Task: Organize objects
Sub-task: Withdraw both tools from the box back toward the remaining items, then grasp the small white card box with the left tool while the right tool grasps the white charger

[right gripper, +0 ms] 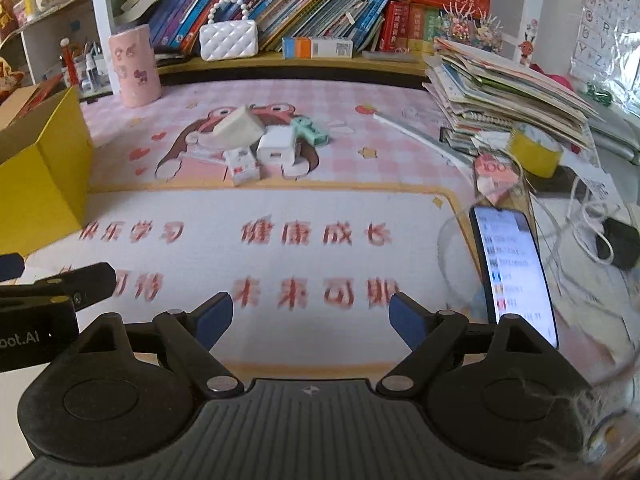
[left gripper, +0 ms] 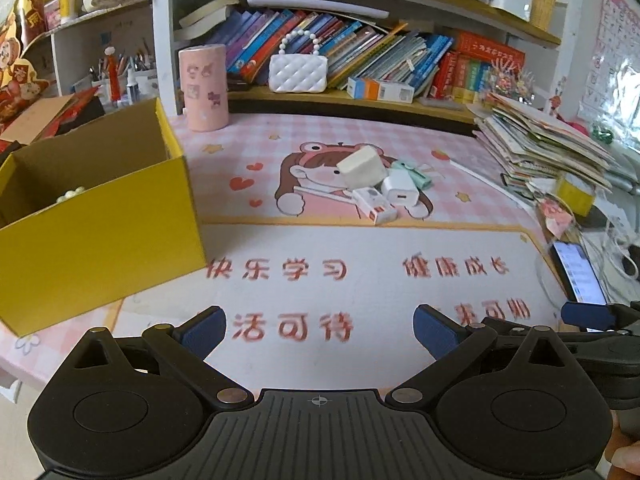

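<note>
Here, four small things lie heaped together at the middle of the pink cartoon desk mat [left gripper: 360, 248]: a cream wedge-shaped charger [left gripper: 360, 168] on top, a white USB plug cube [left gripper: 400, 191], a white-and-red box [left gripper: 374, 206] and a mint-green piece [left gripper: 414, 174]. One open yellow cardboard box [left gripper: 100, 232] stands at the mat's left edge. Left gripper [left gripper: 320, 326] and right gripper [right gripper: 310, 316] both gape wide over the near edge, holding nothing.

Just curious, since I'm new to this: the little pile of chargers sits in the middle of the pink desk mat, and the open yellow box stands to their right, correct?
Not quite. The yellow box stands to the left of the chargers, not the right. The left wrist view shows it; the pile does sit mid-mat on the pink desk mat.
</note>
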The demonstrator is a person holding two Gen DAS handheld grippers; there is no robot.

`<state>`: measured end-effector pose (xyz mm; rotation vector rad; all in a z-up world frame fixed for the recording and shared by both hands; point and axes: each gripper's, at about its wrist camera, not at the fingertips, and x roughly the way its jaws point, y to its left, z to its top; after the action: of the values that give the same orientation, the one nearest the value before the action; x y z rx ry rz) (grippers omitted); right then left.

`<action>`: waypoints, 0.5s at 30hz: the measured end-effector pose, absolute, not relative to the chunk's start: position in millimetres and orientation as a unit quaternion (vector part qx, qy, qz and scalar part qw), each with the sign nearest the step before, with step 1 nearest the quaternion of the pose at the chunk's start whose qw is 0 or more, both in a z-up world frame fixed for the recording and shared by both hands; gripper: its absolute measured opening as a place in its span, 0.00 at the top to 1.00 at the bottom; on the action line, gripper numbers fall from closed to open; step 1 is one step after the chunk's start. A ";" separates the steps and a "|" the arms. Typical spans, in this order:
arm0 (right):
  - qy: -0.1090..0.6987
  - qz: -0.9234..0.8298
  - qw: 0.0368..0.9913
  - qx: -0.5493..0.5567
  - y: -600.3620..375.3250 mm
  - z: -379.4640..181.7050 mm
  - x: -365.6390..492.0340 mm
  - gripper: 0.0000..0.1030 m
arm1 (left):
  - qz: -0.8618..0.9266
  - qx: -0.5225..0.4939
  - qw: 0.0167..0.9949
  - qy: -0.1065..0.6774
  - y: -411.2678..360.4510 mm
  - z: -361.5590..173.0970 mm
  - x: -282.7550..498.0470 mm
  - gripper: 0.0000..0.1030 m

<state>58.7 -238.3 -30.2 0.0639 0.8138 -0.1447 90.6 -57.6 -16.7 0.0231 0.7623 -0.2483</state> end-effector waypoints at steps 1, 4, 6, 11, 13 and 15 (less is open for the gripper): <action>0.392 -0.068 0.917 0.034 -243.4 -29.3 65.3 0.16 | -0.117 0.010 0.921 0.372 -61.3 -17.1 96.4 0.02; 0.377 -0.062 0.923 0.045 -261.3 -26.9 86.1 0.16 | -0.107 0.006 0.921 0.375 -73.0 -18.5 115.1 0.02; 0.367 -0.061 0.927 0.052 -273.4 -24.8 100.2 0.16 | -0.102 0.008 0.922 0.374 -81.5 -19.3 127.8 0.03; 0.349 -0.053 0.932 0.083 -300.1 -19.2 141.3 0.19 | -0.096 0.025 0.921 0.377 -107.4 -25.3 165.3 0.13; 0.341 -0.049 0.934 0.091 -307.7 -17.1 156.2 0.19 | -0.095 0.025 0.918 0.384 -119.7 -29.7 183.6 0.18; 0.336 -0.049 0.936 0.094 -313.6 -15.5 169.8 0.19 | -0.094 0.022 0.916 0.388 -130.9 -34.8 199.4 0.25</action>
<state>169.8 -313.6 -15.5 0.1918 0.6866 -0.0993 199.4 -130.9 -34.8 0.0452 0.7989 -0.1943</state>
